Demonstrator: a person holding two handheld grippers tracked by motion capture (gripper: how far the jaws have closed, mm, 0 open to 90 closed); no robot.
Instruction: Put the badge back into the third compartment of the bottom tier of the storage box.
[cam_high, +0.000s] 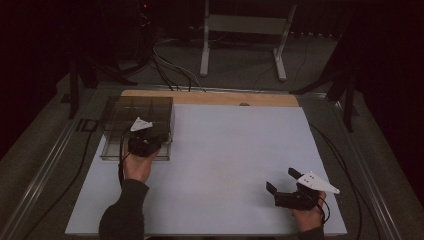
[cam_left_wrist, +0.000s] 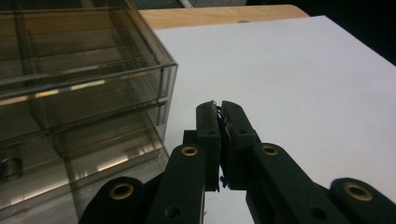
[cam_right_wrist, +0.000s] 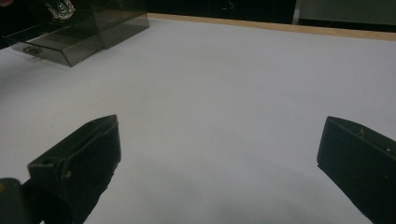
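Note:
A smoky see-through drawer box stands at the back left of the white table top. Its lowest drawer is pulled out toward the person. My left gripper hovers at the box's front right corner, and its jaws are pressed together. In the left gripper view the shut left gripper points past the box's corner; a tiny pale glint shows at the tips, too small to name. Near the front right, my right gripper rests with its jaws wide apart and bare table between them.
A wooden strip runs along the table's far edge. A metal rail borders the left side, with cables beside it. Beyond the table stands a white frame on the floor. The drawer box sits far left in the right gripper view.

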